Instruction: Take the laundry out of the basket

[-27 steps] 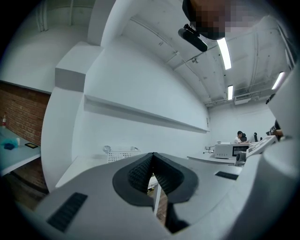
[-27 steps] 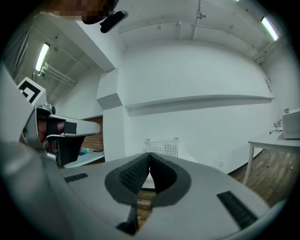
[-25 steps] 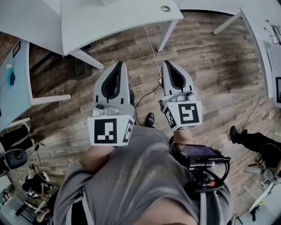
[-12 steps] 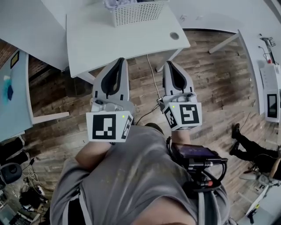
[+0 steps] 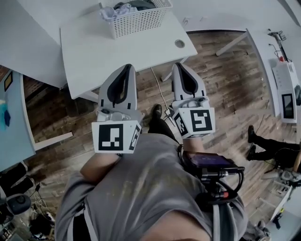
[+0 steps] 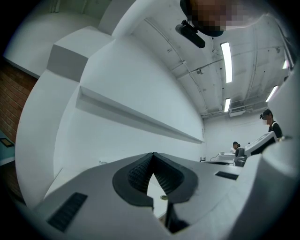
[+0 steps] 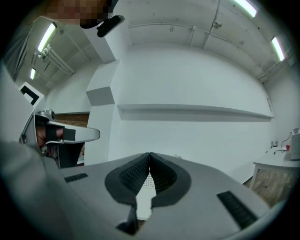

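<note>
**A:** The laundry (image 5: 126, 6), is any of it out yet?

**B:** Not by the look of it. Close in, both tools are held side by side in front of the person's chest, pointing ahead. The left gripper (image 5: 126, 69) has its jaws pressed together with nothing between them. The right gripper (image 5: 181, 67) is the same, closed and empty.

**A:** And beyond them?

**B:** In the head view, their tips come about level with the near edge of the white table (image 5: 103, 52). At the table's far side stands the white mesh basket (image 5: 141, 21). The clothes are heaped inside it, pale cloth at the left and something darker behind.

**A:** So which step is this?

**B:** I'd call it the approach. Nothing has been touched and the basket looks full.

**A:** What does the next move need?

**B:** A reach across the tabletop, and at least one pair of jaws opened before it gets to the rim. Then it should come down onto the top fold, close on the cloth and lift it clear of the wall. The basket looks light, so it may slide or tip, and the other tool could steady it.
</note>
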A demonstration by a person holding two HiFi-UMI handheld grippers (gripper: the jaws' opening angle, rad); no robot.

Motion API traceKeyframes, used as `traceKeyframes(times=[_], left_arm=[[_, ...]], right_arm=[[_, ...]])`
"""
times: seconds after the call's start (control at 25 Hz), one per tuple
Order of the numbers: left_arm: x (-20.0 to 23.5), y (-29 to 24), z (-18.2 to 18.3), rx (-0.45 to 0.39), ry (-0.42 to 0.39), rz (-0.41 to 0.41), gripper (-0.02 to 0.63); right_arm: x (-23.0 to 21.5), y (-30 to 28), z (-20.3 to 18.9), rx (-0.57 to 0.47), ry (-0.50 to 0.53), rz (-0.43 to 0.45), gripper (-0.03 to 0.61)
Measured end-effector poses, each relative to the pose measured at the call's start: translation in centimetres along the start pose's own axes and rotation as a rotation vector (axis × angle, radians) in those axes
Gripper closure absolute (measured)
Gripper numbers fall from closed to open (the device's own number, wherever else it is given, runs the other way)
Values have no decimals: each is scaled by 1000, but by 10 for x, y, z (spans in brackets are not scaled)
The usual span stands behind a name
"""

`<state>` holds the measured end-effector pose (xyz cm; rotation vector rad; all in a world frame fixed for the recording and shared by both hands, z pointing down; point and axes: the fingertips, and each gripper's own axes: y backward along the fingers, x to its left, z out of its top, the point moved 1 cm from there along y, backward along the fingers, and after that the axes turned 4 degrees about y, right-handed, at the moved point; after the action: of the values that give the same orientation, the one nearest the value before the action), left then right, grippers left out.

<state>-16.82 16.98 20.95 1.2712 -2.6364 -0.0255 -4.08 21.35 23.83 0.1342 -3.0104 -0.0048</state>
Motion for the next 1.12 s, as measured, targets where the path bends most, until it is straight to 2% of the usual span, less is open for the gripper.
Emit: traceKeyframes(times=[0.44, 0.76, 1.12], left_arm=[[6, -62, -15, 34, -36, 53, 604], [-2, -144, -27, 64, -83, 120, 604], [-6, -201, -20, 27, -139, 223, 606]], right_arm=[[-47, -43, -22, 13, 12, 2, 571], [-108, -105, -40, -5, -58, 75, 571], [-158, -164, -34, -82, -84, 168, 571]])
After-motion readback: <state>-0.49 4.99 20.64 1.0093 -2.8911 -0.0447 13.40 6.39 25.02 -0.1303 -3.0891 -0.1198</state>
